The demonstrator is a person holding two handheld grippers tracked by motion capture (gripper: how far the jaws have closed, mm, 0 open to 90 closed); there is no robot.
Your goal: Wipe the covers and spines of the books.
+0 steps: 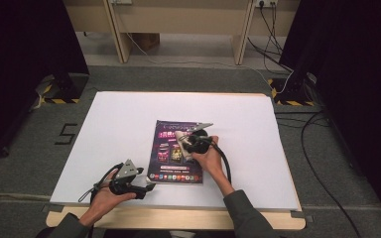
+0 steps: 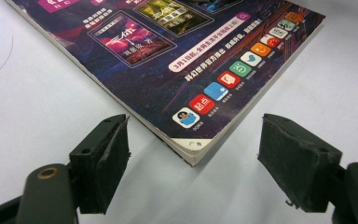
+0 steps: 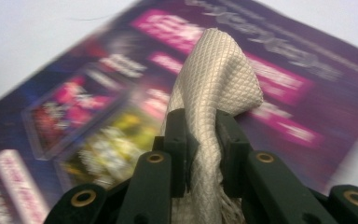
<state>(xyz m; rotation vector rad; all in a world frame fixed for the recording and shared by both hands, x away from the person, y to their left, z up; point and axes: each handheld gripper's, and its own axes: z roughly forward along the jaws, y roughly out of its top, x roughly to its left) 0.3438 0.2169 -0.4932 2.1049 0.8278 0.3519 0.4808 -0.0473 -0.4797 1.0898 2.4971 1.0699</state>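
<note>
A purple magazine point(image 1: 176, 153) lies flat in the middle of the white table point(image 1: 119, 119). My right gripper point(image 1: 187, 141) hovers over its cover, shut on a beige woven cloth point(image 3: 216, 74) that bulges out past the jaws and rests on the magazine point(image 3: 121, 107). My left gripper point(image 1: 146, 188) sits low at the magazine's near left corner, open. In the left gripper view that corner point(image 2: 193, 149) lies between the two spread pads point(image 2: 109, 161) without touching them.
Past the table's far edge stand wooden furniture legs point(image 1: 121, 34) and loose cables point(image 1: 297, 89). Black stands with striped bases point(image 1: 59, 89) flank the table. Dark curtains close off both sides.
</note>
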